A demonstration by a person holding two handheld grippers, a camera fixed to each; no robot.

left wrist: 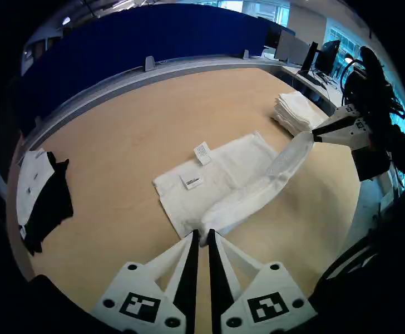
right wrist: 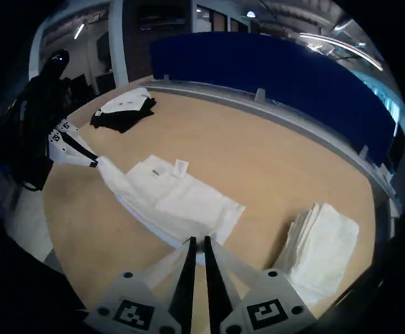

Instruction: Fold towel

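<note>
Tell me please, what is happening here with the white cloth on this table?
A person is folding a white towel on a wooden table, with tongs in each hand. The left tongs and the right tongs each pinch one end of the same edge, lifted above the flat part. A stack of folded towels lies nearby.

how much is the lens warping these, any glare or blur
Left gripper view: fisheye bows the long blue partition and tan wooden table rim; windows top right blow out; the white cloth towel is sharp. Right gripper view: same bowing, ceiling light strips glare, the person at left is a dark silhouette.
</note>
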